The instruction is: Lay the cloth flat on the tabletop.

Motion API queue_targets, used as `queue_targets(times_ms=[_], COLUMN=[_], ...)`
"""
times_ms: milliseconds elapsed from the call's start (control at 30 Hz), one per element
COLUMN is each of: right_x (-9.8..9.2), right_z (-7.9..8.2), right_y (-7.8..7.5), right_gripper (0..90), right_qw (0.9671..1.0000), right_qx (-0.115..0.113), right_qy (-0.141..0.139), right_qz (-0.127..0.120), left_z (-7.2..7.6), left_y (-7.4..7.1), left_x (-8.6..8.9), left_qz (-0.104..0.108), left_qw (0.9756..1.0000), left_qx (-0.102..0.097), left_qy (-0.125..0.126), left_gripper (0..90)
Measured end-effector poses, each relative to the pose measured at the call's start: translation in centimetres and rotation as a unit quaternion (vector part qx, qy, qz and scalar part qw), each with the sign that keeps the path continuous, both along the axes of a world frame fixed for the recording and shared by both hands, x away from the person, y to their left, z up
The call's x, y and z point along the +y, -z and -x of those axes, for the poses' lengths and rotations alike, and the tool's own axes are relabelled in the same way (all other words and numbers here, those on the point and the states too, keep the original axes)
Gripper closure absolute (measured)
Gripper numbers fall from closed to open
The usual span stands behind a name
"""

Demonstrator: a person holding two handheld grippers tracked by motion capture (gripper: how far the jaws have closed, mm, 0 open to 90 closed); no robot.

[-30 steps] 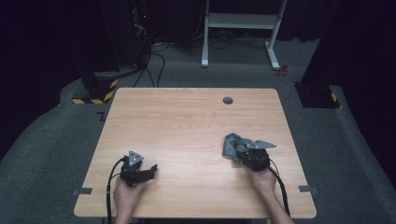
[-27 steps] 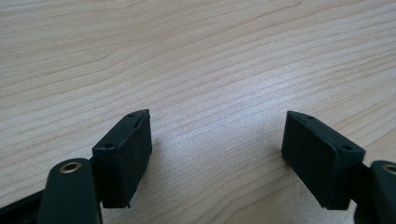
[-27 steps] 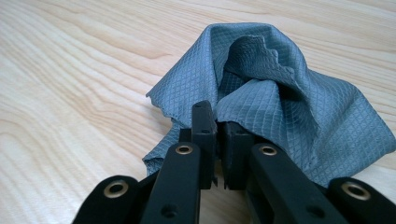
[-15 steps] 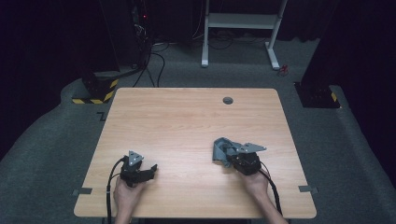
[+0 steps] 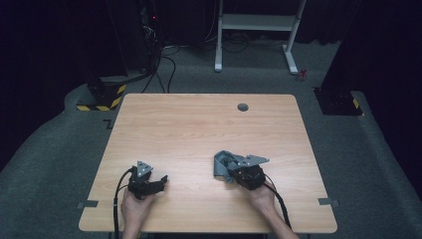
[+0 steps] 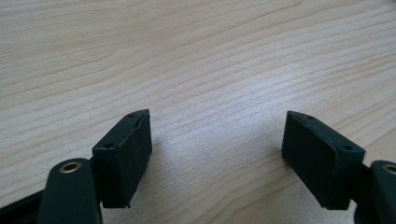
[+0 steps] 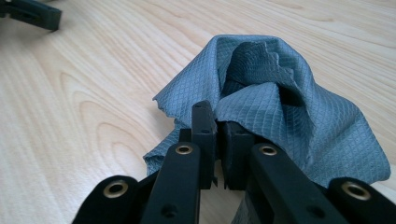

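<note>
A grey-blue quilted cloth (image 5: pixel 221 163) lies bunched on the wooden table (image 5: pixel 199 124), right of the middle near the front. My right gripper (image 5: pixel 230 172) is shut on a fold of it. In the right gripper view the cloth (image 7: pixel 280 93) drapes over and beyond the closed right gripper (image 7: pixel 218 126), with its jaws pinching the fabric. At the front left of the table my left gripper (image 5: pixel 160 181) rests open. Bare wood lies between the wide-apart jaws of the left gripper (image 6: pixel 217 140). The left gripper's jaw tip (image 7: pixel 32 14) shows far off in the right gripper view.
A small dark round grommet (image 5: pixel 243 107) sits near the table's far edge. Beyond the table stand a white metal frame (image 5: pixel 256 22), a black-and-yellow striped base (image 5: pixel 102 97) at left and a black base (image 5: pixel 338 102) at right. Cables trail on the grey carpet.
My right gripper has moved left across the table, carrying the cloth with it. The left gripper has stayed in place.
</note>
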State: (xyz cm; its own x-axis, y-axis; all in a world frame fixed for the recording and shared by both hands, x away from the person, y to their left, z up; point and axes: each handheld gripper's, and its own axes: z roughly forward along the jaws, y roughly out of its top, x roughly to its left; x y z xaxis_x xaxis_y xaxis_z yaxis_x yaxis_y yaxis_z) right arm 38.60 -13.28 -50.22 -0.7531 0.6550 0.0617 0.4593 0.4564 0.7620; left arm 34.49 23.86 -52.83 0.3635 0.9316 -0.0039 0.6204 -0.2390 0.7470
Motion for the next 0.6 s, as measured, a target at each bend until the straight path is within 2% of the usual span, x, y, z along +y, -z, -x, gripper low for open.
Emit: queue_targets(times_ms=[433,533,600], right_x=[2.2,2.5,2.8], right_z=[1.4,1.6,1.8], right_y=[0.1,0.3,0.7], right_gripper=[85.4,85.2,82.8], right_qw=[0.9991,0.9989,0.9988], right_qx=[0.007,0.007,0.002], right_qy=[-0.042,-0.046,-0.047], right_qz=[-0.004,-0.002,0.011], left_z=[0.0,0.0,-0.1], left_y=[0.0,0.0,0.0], left_x=[-0.1,-0.1,-0.4], left_qz=[-0.001,-0.002,-0.001], left_qw=[1.0000,1.0000,1.0000], left_qx=[-0.001,-0.001,-0.001], left_qy=[0.004,0.005,0.000], left_gripper=[24.7,24.7,26.3])
